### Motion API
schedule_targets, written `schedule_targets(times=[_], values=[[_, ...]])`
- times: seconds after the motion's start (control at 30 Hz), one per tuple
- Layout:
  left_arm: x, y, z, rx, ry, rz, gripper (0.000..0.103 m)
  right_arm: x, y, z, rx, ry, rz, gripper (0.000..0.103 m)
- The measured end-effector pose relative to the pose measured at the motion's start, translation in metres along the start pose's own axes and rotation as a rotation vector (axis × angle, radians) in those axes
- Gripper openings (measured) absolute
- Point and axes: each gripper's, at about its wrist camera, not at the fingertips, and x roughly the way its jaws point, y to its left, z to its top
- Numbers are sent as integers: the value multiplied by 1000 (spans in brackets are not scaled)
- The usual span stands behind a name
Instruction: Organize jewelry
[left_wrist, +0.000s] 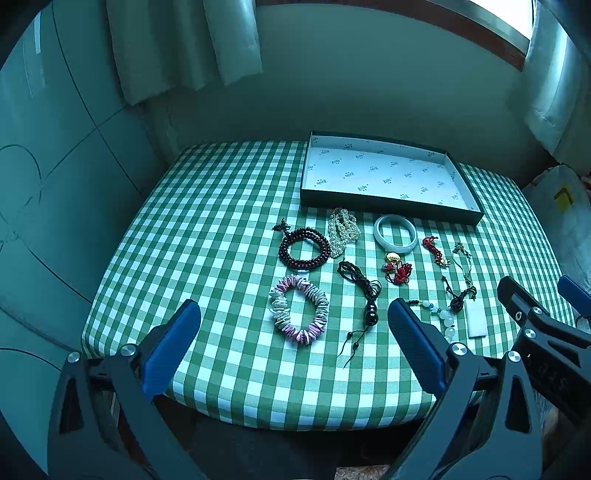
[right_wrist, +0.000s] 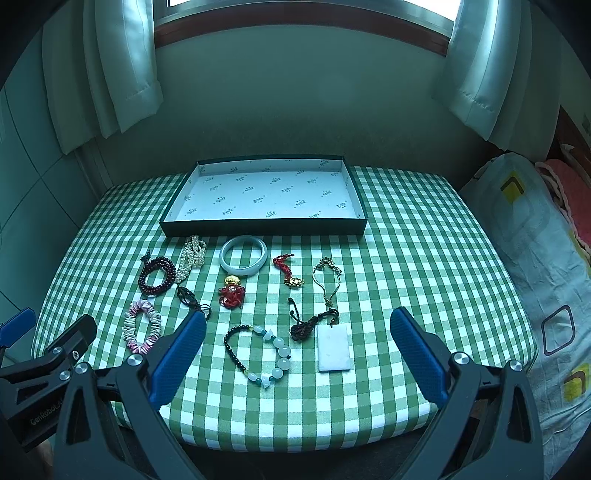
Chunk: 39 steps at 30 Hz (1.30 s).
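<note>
A table (right_wrist: 406, 240) under a green-and-white checked cloth carries everything. At its far side lies the shallow dark tray (right_wrist: 264, 227) with a white printed lining, its long axis running left to right; nothing lies in it.

The left hand-held gripper (left_wrist: 293, 317) and the right hand-held gripper (right_wrist: 297, 325) both hover over the table's near edge, well short of the tray, each with its blue-padded jaws spread wide and gripping nothing.

The jewelry all lies on the cloth, nearer than the tray. Just in front of its near wall sits the pale bangle (right_wrist: 243, 255), flat, with the pearl strand (right_wrist: 190, 255) to its left, stretched roughly toward the tray. Left again is the dark red bead bracelet (right_wrist: 157, 275), and nearer than that the pink shell bracelet (right_wrist: 142, 326). Nearest of all, below the tray's middle, lie the black-and-white bead bracelet (right_wrist: 258, 354) and the white rectangular pendant (right_wrist: 334, 347), its long axis pointing toward the tray, its dark cord (right_wrist: 306, 326) bunched at the far end.
</note>
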Motion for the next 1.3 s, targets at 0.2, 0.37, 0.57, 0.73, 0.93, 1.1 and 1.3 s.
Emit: schedule_targets(times=[0.2,0.37,0.57,0.73,0.93,1.1,1.3], values=[[0,-1,0,5,0,-3,101,0,0,-1,0,-2,0,99],[3,-1,1,10,4,-8,101,1,0,-1,-1,-1,-2,99],[4,-1,0,10,5,-8,101,3,0,-2,-1,0,0,99],[5,-1,-1,9,6,-9,101,4,0,-2,-1,2,-1,99],[6,-1,-2,12,10,-8,101,5,0,-3,-1,2,-2,99],[7,-1,-2,12,10,-9,101,5,0,-3,-2,3,-2,99],[7,-1,-2,12,11,-10,101,5,0,-3,-1,3,-2,99]])
